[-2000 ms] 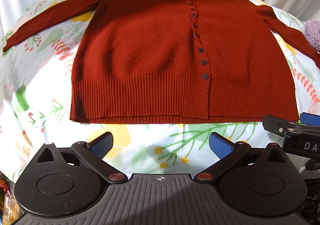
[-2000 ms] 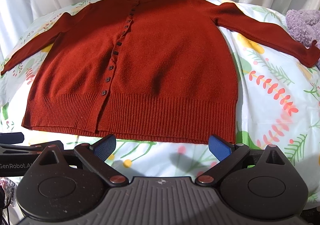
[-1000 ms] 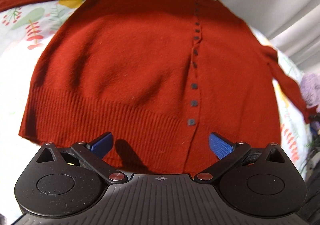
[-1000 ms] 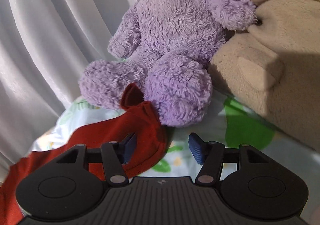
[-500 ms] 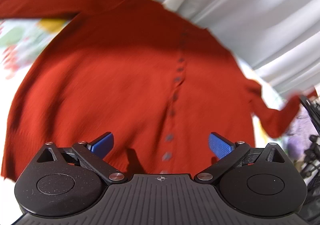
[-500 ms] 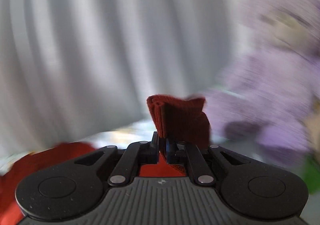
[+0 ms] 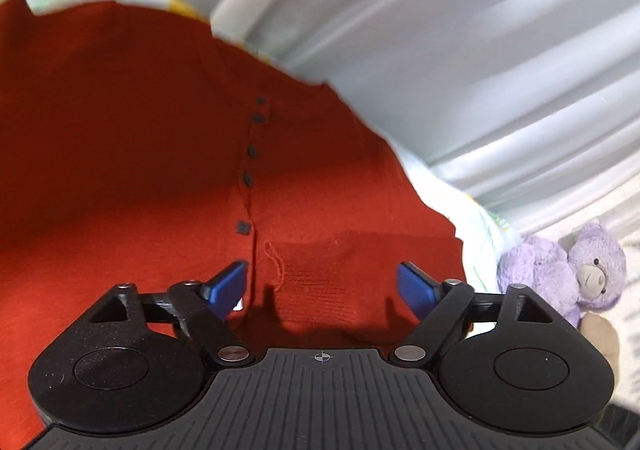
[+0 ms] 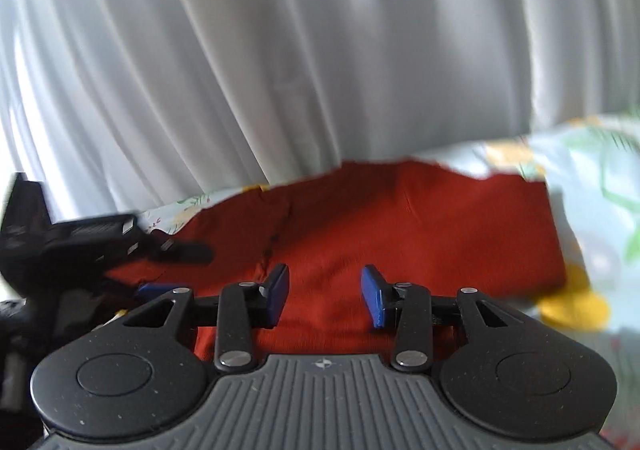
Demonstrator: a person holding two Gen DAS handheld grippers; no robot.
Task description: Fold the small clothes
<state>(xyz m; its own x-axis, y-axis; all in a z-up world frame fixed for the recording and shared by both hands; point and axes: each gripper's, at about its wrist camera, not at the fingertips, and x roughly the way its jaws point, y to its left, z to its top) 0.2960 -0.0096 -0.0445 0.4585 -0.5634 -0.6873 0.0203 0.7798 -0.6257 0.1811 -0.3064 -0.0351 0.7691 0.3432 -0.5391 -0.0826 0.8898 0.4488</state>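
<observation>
A rust-red knit cardigan (image 7: 140, 154) with a row of dark buttons (image 7: 243, 226) lies flat on a floral bedsheet. Its right sleeve is folded across the front, with the ribbed cuff (image 7: 320, 282) lying between my left fingers. My left gripper (image 7: 322, 286) is open and empty just above that cuff. My right gripper (image 8: 324, 296) is open and empty, low over the cardigan (image 8: 420, 226). The left gripper (image 8: 80, 246) shows as a dark blurred shape at the left of the right wrist view.
White curtains (image 8: 280, 50) hang close behind the bed. The floral sheet (image 8: 592, 210) shows to the right of the cardigan. A purple teddy bear (image 7: 576, 270) sits against a beige plush (image 7: 600, 334) at the far right.
My right gripper carried the sleeve cuff over the cardigan's front, then opened and let it go. My left gripper moved forward over the cardigan toward the laid cuff.
</observation>
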